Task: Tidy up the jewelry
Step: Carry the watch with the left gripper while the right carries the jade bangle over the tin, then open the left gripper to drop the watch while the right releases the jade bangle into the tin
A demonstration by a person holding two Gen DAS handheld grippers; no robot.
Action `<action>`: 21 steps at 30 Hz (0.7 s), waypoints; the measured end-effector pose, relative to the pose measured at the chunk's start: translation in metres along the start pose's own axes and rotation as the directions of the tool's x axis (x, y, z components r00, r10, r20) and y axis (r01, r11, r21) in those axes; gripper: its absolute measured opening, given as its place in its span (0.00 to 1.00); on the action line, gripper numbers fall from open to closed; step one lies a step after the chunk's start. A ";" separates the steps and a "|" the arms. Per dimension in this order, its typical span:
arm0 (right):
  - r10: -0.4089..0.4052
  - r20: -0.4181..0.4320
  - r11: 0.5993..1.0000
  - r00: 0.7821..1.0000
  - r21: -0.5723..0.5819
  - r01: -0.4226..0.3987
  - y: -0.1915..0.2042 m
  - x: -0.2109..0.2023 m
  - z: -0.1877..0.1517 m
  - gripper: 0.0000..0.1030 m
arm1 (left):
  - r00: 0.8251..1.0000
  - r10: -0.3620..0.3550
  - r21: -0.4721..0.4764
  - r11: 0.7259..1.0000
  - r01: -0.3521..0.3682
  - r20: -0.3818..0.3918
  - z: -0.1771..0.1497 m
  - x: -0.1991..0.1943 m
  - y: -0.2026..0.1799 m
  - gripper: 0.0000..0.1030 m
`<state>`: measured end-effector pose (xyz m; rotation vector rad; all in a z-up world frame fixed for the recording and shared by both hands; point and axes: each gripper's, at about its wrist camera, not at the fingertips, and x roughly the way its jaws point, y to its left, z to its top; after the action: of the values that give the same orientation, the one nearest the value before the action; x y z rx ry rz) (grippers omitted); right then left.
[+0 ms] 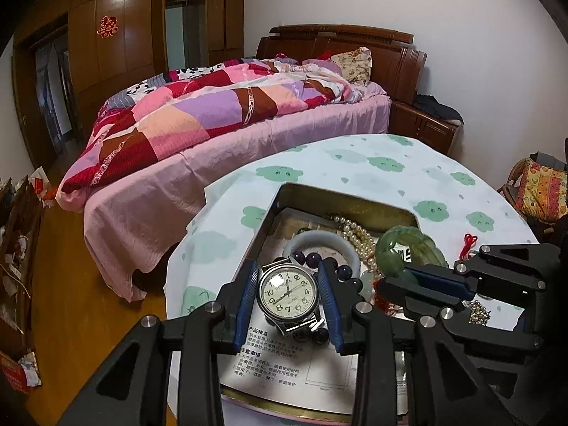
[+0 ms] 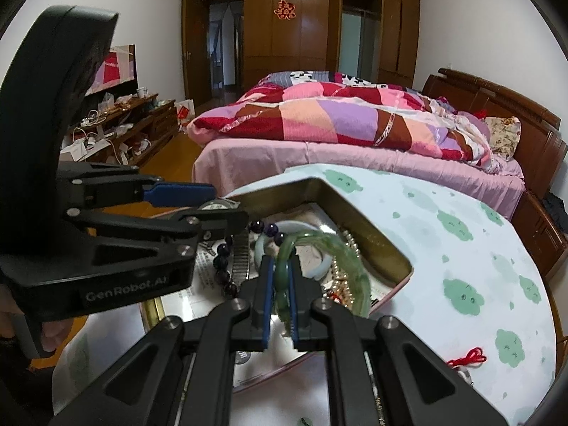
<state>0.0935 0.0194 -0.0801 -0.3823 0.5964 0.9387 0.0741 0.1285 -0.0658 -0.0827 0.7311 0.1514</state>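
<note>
My left gripper (image 1: 288, 277) is shut on a silver wristwatch (image 1: 288, 293) with a pale dial, held over the open metal tin (image 1: 340, 200). My right gripper (image 2: 282, 273) is shut on a green jade bangle (image 2: 319, 248), also over the tin (image 2: 372, 245). The bangle shows in the left wrist view (image 1: 408, 245) with the right gripper (image 1: 419, 278) on it. In the tin lie a pale jade bangle (image 1: 319, 239), a pearl necklace (image 1: 358, 236) and dark purple beads (image 1: 312, 258). The left gripper (image 2: 198, 198) shows in the right wrist view.
The tin sits on a round table with a white cloth with green clouds (image 1: 383, 163). A red cord (image 2: 468, 356) and a small bead piece (image 1: 479, 312) lie on the cloth to the right. A bed with a patchwork quilt (image 1: 213, 106) stands behind.
</note>
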 end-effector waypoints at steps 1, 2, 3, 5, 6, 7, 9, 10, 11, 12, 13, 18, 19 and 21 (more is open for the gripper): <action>0.002 -0.003 1.000 1.000 0.000 -0.002 0.000 0.001 0.000 0.10 | 1.000 0.001 -0.001 1.000 -0.001 -0.004 0.000 0.001 0.000 0.35; 0.004 -0.006 1.000 1.000 0.000 -0.004 0.001 0.001 -0.001 0.10 | 1.000 0.000 -0.002 1.000 0.000 -0.008 -0.001 0.003 0.001 0.35; 0.006 -0.010 1.000 1.000 0.000 -0.006 0.002 0.002 -0.002 0.10 | 1.000 -0.004 -0.004 1.000 0.004 -0.015 -0.002 0.004 0.001 0.35; 0.008 -0.015 1.000 1.000 -0.003 -0.008 0.004 0.003 -0.003 0.10 | 1.000 -0.004 -0.006 1.000 0.004 -0.022 -0.003 0.006 0.001 0.35; 0.009 -0.019 1.000 1.000 -0.003 -0.009 0.005 0.004 -0.004 0.10 | 1.000 -0.003 -0.003 1.000 0.003 -0.025 -0.003 0.007 0.001 0.35; 0.010 -0.021 1.000 1.000 -0.003 -0.010 0.005 0.005 -0.004 0.10 | 1.000 -0.002 -0.001 1.000 0.002 -0.027 -0.004 0.007 0.001 0.35; 0.012 -0.028 1.000 1.000 -0.002 -0.012 0.006 0.007 -0.006 0.10 | 1.000 -0.003 0.002 1.000 0.003 -0.030 -0.004 0.008 0.000 0.35; 0.013 -0.030 1.000 0.999 -0.001 -0.013 0.006 0.007 -0.007 0.10 | 0.999 -0.003 0.005 1.000 0.003 -0.032 -0.004 0.009 -0.001 0.35; 0.013 -0.033 1.000 0.999 -0.001 -0.013 0.006 0.008 -0.007 0.10 | 0.999 -0.001 0.006 1.000 0.001 -0.034 -0.005 0.010 -0.001 0.35; 0.013 -0.036 1.000 0.999 0.000 -0.013 0.006 0.009 -0.008 0.10 | 0.999 0.002 0.006 1.000 -0.001 -0.035 -0.005 0.010 -0.001 0.35; 0.013 -0.037 1.000 0.999 0.002 -0.013 0.006 0.010 -0.008 0.10 | 0.999 0.004 0.006 1.000 -0.003 -0.036 -0.005 0.011 -0.001 0.35; 0.014 -0.046 1.000 0.999 0.012 -0.014 0.004 0.013 -0.011 0.11 | 0.999 0.008 0.008 1.000 -0.008 -0.037 -0.005 0.011 -0.001 0.35; 0.014 -0.046 1.000 0.999 0.012 -0.013 0.004 0.013 -0.011 0.11 | 0.999 0.009 0.007 1.000 -0.009 -0.038 -0.005 0.011 -0.001 0.35; 0.014 -0.046 1.000 0.999 0.012 -0.013 0.004 0.014 -0.012 0.11 | 0.999 0.012 0.010 1.000 -0.012 -0.036 -0.005 0.011 -0.001 0.35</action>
<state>0.0927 0.0239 -0.0979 -0.3908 0.6474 0.9408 0.0790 0.1284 -0.0771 -0.0717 0.7686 0.1580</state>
